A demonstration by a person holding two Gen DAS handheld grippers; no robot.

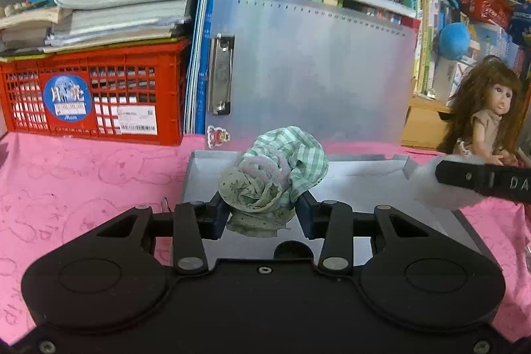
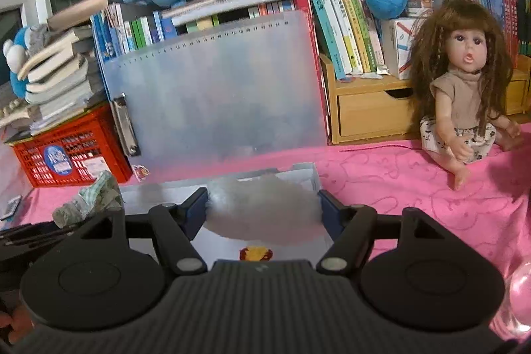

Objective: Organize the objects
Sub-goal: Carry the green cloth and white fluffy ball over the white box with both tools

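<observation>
My left gripper is shut on a bundle of cloth scrunchies, green check, pale pink and dotted sage, held over the left part of a shallow white box. The bundle also shows at the left of the right wrist view. My right gripper is shut on a white fluffy pom-pom, held over the same white box. In the left wrist view the pom-pom and the right gripper's finger show at the right edge.
A pink cloth covers the table. A frosted clipboard leans on books behind the box. A red crate with stacked books stands at the left. A doll sits at the right, by a wooden drawer unit. A clear pink object lies at the near right.
</observation>
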